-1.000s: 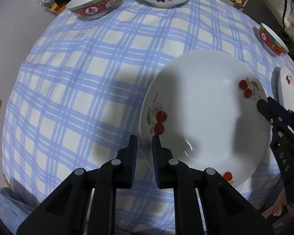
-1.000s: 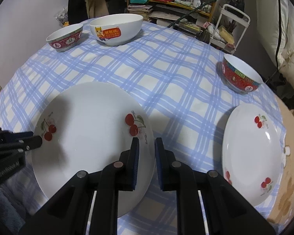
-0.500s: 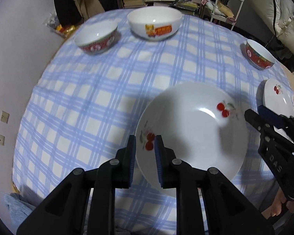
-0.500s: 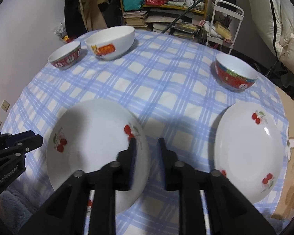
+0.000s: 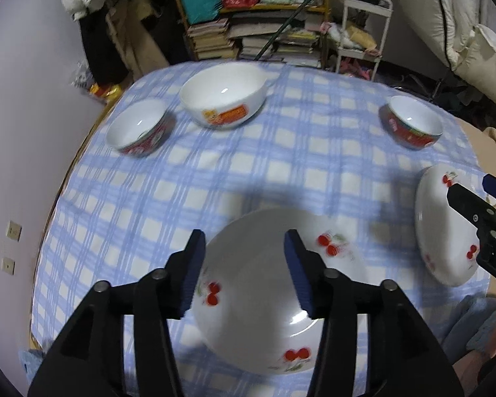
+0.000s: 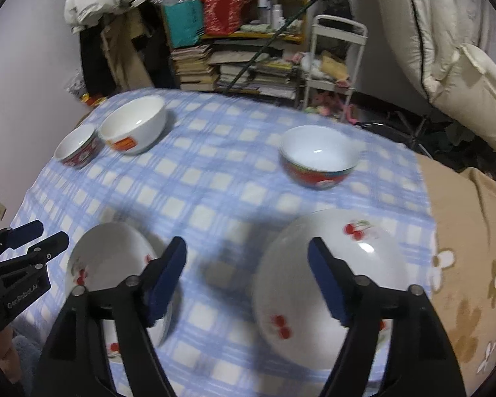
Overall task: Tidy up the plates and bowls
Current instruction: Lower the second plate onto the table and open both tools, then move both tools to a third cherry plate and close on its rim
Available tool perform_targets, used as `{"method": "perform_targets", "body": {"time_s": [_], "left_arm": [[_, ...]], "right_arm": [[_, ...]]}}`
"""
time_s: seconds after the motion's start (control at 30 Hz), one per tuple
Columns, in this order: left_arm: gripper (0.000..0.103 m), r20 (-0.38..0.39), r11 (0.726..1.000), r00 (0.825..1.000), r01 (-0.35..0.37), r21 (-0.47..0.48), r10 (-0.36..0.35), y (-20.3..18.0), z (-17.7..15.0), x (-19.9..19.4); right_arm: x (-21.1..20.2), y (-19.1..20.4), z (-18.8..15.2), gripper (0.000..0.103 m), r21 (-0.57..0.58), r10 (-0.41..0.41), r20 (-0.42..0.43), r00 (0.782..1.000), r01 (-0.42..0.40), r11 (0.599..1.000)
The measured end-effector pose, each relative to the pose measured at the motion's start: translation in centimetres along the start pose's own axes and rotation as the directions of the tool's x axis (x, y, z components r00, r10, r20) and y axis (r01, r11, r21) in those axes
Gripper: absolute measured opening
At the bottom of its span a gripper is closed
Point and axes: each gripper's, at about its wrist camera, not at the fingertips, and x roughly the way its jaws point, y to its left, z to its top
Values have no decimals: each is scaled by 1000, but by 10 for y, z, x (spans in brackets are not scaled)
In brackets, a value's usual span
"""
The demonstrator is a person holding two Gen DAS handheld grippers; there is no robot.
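Left wrist view says nothing's sorted yet – both cherry plates [image 5: 264, 301] [image 6: 317, 284] lie apart on the blue checked tablecloth [image 5: 281, 172], the big white bowl [image 5: 223, 99] and two red bowls [image 5: 139, 127] [image 6: 319, 155] scattered at the back. Left gripper [image 5: 244, 271] and right gripper [image 6: 248, 278] both gape wide, holding nothing – all the stacking is left, I'd say

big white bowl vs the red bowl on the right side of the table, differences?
The big white bowl has white walls with an orange label; the red bowl has a red patterned outside. The big white bowl is wider. It stands close beside another small red-patterned bowl; the red bowl stands alone behind the right cherry plate. Both are upright, white inside and ungripped.
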Motion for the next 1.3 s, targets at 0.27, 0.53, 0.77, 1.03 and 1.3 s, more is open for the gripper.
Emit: {"method": "perform_targets", "body": {"time_s": [0.27, 0.53, 0.77, 1.03, 1.3], "left_arm": [[68, 46, 998, 998, 40, 44, -42, -47, 19, -1], [75, 27, 994, 996, 86, 72, -88, -91, 30, 7], [75, -27, 986, 993, 119, 116, -117, -127, 28, 25], [75, -103, 979, 986, 143, 149, -128, -151, 19, 48], [75, -142, 971, 978, 174, 164, -151, -166, 13, 61]], "right_arm": [[-5, -42, 8, 103, 10, -22, 9, 1000, 22, 1000], [-1, -78, -1, 103, 33, -68, -10, 998, 68, 997], [6, -117, -15, 103, 104, -62, -60, 996, 68, 992], [15, -146, -30, 103, 136, -76, -97, 992, 89, 987], [30, -158, -42, 103, 154, -66, -147, 987, 88, 984]]}}
